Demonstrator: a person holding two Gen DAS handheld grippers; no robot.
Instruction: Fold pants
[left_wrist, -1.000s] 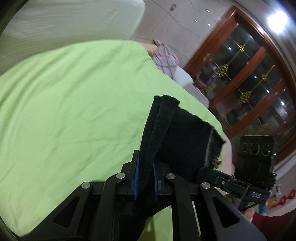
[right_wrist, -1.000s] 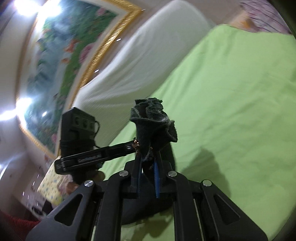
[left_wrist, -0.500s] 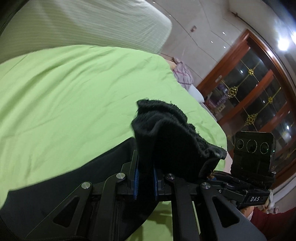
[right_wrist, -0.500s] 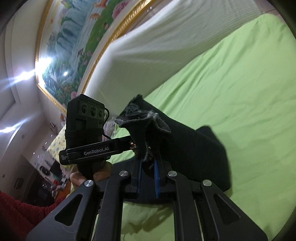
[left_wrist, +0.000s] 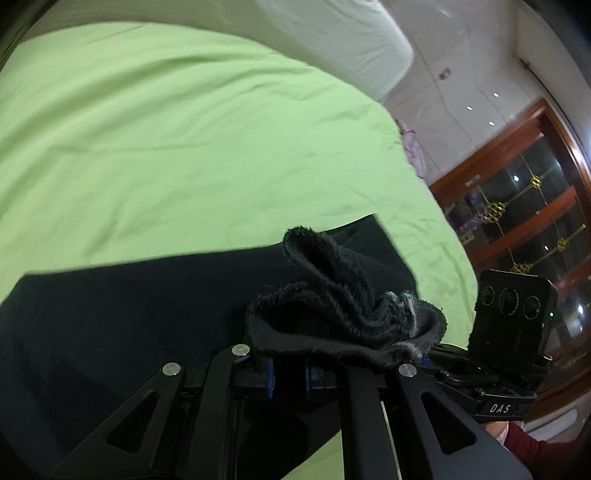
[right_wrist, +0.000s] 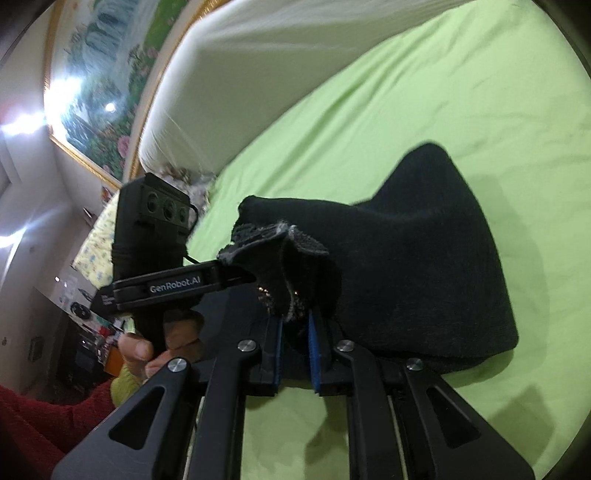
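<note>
Black pants (left_wrist: 147, 314) lie across the green bed sheet (left_wrist: 184, 129). My left gripper (left_wrist: 289, 373) is shut on their fuzzy bunched edge (left_wrist: 343, 314), and its jaws are still closing a little. The right gripper's body (left_wrist: 513, 317) is close by on the right. In the right wrist view the pants (right_wrist: 424, 258) lie folded over in a mound on the sheet (right_wrist: 443, 92). My right gripper (right_wrist: 295, 347) pinches the same edge, its jaws opening slightly with cloth still pressed between the blue pads. The left gripper's fingers (right_wrist: 207, 282) hold the edge just to the left, with a hand (right_wrist: 147, 350) on its handle.
A white padded headboard (right_wrist: 295, 55) runs along the bed's far side under a framed painting (right_wrist: 92, 92). A pink checked cloth (left_wrist: 413, 151) lies at the bed's edge. Wooden glass doors (left_wrist: 535, 203) stand beyond. A floral pillow (right_wrist: 96, 236) lies at the left.
Both grippers have come down and forward with the pants' edge. The pants hung lifted before; now most of the cloth rests spread on the sheet, folded over itself.
</note>
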